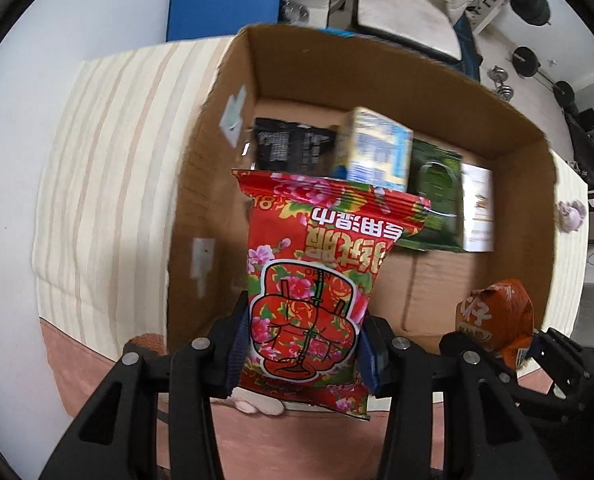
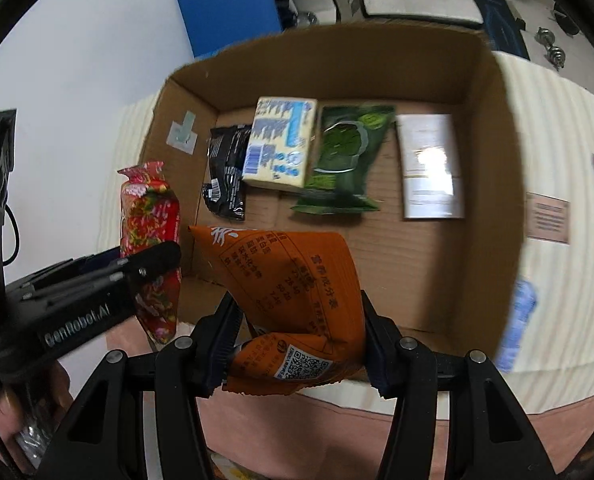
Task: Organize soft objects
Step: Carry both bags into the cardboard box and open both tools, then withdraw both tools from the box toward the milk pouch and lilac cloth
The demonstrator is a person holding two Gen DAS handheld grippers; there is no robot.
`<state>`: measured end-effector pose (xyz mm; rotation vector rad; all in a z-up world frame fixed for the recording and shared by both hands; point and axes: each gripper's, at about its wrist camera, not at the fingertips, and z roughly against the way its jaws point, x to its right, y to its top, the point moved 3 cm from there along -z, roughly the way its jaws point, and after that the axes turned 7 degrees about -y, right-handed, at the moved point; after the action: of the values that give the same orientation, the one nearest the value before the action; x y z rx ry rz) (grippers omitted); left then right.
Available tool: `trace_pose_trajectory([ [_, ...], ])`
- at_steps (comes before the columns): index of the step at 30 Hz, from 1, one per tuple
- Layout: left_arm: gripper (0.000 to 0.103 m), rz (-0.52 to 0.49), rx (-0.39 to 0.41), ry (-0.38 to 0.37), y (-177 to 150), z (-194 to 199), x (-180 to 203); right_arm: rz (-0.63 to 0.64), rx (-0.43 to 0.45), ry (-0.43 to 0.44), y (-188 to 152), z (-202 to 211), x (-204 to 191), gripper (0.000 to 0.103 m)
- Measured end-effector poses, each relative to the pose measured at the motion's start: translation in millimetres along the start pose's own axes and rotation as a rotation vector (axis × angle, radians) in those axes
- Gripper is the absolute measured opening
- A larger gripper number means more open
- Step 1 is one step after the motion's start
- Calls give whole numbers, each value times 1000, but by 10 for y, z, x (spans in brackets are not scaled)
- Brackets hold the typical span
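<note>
Even, soft indoor light, moderately bright; source probably overhead, hard to place. Shadows faint, deepest along inner walls of cardboard box [image 2: 493, 184]. White glare patch burns out print on white packet [image 2: 431, 166]. Motion blur smears box rims and packets inside; yellow carton [image 1: 373, 150] soft in left wrist view. Strong fisheye bending, black vignette at all corners.

We see the cardboard box [image 2: 493, 184] resting on a striped mattress [image 1: 109, 152]. Along its far wall lie four packs in a row: from left to right, the small pouch [image 2: 226, 172], the boxed pack [image 2: 281, 148] partly over that pouch, the leaf-print pouch [image 2: 345, 160], then the flat carton [image 2: 431, 166]. Before the box's near edge, the flowered pack [image 1: 313, 280] hangs left of the snack bag [image 2: 297, 288].
</note>
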<state>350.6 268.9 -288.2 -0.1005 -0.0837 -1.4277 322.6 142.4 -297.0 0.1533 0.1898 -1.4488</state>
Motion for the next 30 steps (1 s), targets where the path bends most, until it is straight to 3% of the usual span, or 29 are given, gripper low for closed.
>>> trace_pose_trajectory([
  [13,45,-17,-97,7,152,-272,-122,19,-62,-30,268,-483,-377,58],
  [14,50,-20,-106,8,150,-279,-116,21,-73,-24,274,-504,-384,60],
  [15,58,-24,-126,12,149,-298,-112,29,-83,-23,272,-514,-388,65],
  [16,60,-28,-134,12,149,-306,-106,38,-91,-32,272,-525,-391,88],
  [17,61,-29,-131,9,155,-296,-106,43,-89,-35,283,-531,-397,103],
  [21,74,-37,-107,12,159,-241,-75,74,-64,-67,307,-488,-432,103],
  [30,75,-45,-73,36,105,-110,-24,48,-62,-109,290,-432,-329,103],
])
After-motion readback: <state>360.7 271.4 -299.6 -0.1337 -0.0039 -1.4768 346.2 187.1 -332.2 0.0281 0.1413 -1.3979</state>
